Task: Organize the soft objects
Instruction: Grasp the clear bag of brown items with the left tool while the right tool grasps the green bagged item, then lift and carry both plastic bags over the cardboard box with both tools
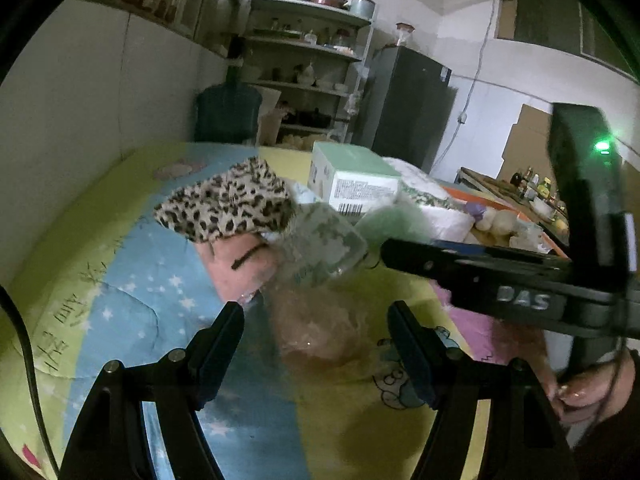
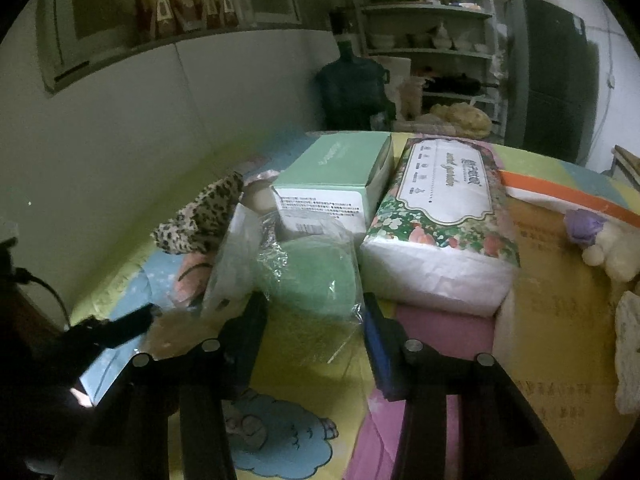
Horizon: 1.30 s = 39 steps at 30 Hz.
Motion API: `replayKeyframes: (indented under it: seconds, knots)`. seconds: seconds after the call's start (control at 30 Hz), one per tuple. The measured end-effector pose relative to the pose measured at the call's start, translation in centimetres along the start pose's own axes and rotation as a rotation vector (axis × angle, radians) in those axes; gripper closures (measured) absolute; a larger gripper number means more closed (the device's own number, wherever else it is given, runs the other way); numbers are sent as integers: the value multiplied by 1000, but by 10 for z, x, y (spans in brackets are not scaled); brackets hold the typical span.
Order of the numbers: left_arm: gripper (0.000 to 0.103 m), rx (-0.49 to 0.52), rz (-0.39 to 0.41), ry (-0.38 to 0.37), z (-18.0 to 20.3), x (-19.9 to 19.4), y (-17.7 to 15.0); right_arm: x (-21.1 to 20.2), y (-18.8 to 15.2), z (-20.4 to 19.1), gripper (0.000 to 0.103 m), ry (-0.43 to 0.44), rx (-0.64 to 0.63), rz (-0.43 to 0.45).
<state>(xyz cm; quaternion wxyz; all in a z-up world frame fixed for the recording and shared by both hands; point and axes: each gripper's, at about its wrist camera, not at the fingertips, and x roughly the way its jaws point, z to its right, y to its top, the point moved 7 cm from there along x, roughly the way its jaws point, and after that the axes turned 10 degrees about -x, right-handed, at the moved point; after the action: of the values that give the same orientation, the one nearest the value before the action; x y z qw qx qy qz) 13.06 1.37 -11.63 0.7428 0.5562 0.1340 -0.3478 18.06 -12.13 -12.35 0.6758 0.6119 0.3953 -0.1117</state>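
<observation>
Right wrist view: right gripper (image 2: 314,318) fingers spread around a bagged green sponge (image 2: 316,278), perhaps touching; left gripper (image 1: 316,330) fingers wide apart, holding nothing, over the quilt (image 1: 120,300).

We are looking at white walls (image 2: 120,128), open shelving (image 1: 308,60) holding crockery, a dark fridge (image 1: 408,108) standing beside it, and a dim light lying over everything.

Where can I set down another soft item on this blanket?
Bare blanket lies on the blue starred patch left of the leopard cloth, and on the pink strip in front of the floral tissue pack. The middle is crowded: green bagged sponge, green box and tissue pack sit tight together.
</observation>
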Motion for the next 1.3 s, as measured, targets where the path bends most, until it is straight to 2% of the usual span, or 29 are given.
replayKeyframes:
  seconds: [0.03,0.23,0.57,0.83,1.3]
  knots:
    - [29,-8,-3,2,-1,2,-1,-2,0,0,55,2,0,4]
    - [51,-19,15,-14,1,1,-4,-8,0,-2,55,7,0,14]
    - [54,-12,22,-20,0,0,-2,-19,0,-7,55,5,-4,35]
    - [55,2,58,-33,7,-13,4,-35,6,-9,55,1,-9,72]
    - [55,62,112,-85,50,-26,24,-77,13,15,55,-54,19,151]
